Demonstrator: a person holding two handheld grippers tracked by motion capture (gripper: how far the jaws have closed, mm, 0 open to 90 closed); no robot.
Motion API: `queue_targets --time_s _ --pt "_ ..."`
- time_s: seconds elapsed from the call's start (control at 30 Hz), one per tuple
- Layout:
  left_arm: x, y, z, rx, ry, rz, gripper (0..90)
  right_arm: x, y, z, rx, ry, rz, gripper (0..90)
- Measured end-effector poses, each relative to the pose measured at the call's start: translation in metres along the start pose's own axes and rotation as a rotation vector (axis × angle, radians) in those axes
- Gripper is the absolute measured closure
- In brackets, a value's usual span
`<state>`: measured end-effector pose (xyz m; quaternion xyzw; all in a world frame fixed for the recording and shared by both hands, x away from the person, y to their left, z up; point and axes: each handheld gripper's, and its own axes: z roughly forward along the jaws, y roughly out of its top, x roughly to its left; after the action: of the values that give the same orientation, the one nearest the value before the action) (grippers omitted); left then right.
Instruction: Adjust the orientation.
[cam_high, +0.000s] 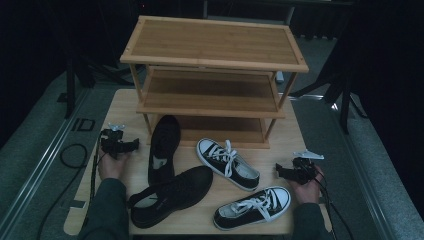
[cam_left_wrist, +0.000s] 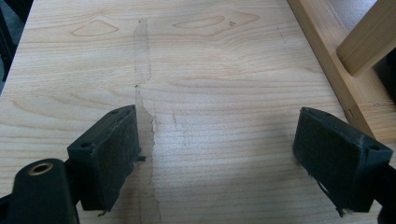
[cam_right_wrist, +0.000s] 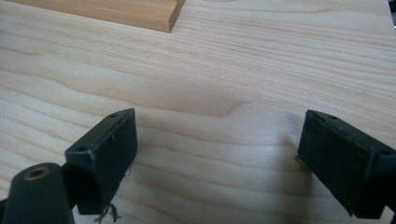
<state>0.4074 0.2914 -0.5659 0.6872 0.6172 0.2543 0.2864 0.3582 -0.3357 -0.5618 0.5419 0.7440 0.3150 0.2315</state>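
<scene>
Nearest the high camera, two dark sleeves come in from the bottom edge, one at each side of the light wooden table (cam_high: 280, 137). At the far left, the left gripper (cam_high: 131, 145) rests in a hand by the table's left edge; the left gripper view shows its jaws spread wide over bare wood with nothing between them, a corner of the shoe rack's base at the upper right. Just right of it lies a black shoe (cam_high: 164, 148), toe toward the three-shelf bamboo shoe rack (cam_high: 215, 42), whose shelves look bare, though the lowest is dim and hard to read. A second black shoe (cam_high: 172, 196) lies slantwise in front, near the left forearm. Further right sit two black-and-white sneakers: one sneaker (cam_high: 227, 163) angled near the rack's foot, the other sneaker (cam_high: 253, 207) at the front edge. Farthest right, the right gripper (cam_high: 281, 171) is held near the sneakers without touching them, jaws likewise wide apart and empty above plain tabletop.
</scene>
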Motion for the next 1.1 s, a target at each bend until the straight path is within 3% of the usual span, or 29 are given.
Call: queue_targets --time_s 0.4,0.47,0.5,0.6,0.77,0.87,1.1 --pt "-0.001 -0.007 -0.01 0.0 0.026 -0.025 22.2 0.001 -0.001 -0.001 0.0 0.004 -0.003 11.7" --pt "0.0 -0.007 -0.012 0.006 0.023 -0.025 29.7 0.001 -0.001 -0.001 0.0 0.004 -0.003 11.7" --pt "0.003 -0.008 -0.016 -0.002 0.008 -0.045 37.1 0.001 -0.001 -0.001 0.0 0.004 -0.003 11.7" --pt "0.005 -0.009 -0.018 -0.005 -0.018 -0.056 39.9 0.001 -0.001 -0.001 0.0 0.005 -0.004 11.7" --pt "0.001 -0.008 -0.032 -0.027 -0.04 -0.023 42.0 0.001 -0.001 -0.001 0.0 0.005 -0.004 11.7" --pt "-0.002 -0.007 -0.042 -0.044 -0.03 0.001 43.1 0.001 -0.001 -0.001 0.0 0.006 -0.004 11.7" --pt "-0.004 -0.008 -0.056 0.0 -0.076 0.036 50.8 0.001 -0.001 -0.001 0.0 0.006 -0.005 11.7"
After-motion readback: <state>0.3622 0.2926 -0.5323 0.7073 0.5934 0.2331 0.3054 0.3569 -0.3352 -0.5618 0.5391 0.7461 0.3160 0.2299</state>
